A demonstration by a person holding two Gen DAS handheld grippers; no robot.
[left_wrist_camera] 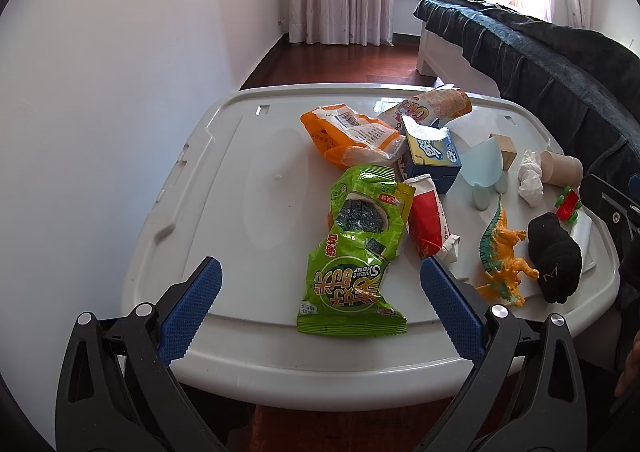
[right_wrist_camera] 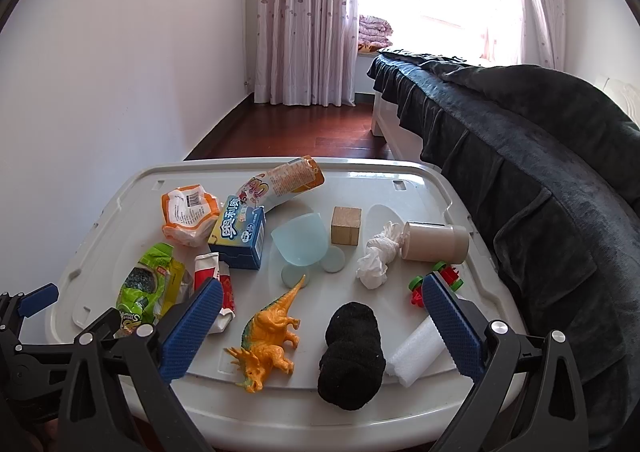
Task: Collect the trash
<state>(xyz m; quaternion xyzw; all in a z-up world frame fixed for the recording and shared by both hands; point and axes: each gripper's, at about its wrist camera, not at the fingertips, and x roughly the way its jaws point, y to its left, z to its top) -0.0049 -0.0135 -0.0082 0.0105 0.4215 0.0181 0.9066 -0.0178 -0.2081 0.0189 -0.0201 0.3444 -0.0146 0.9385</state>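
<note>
My left gripper hangs wide open and empty over the near edge of the white bench, its blue pads either side of the green snack bag. My right gripper is also wide open, empty, above the orange dinosaur and black sock. The crumpled tissue lies beside the tan cup.

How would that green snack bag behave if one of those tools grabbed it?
The crinkled green foil snack bag looks flat and nearly empty, so probably light and floppy. Its glossy film may slip between the pads. It lies between the fingers of the open left tool, so pinching an edge seems easiest.
</note>
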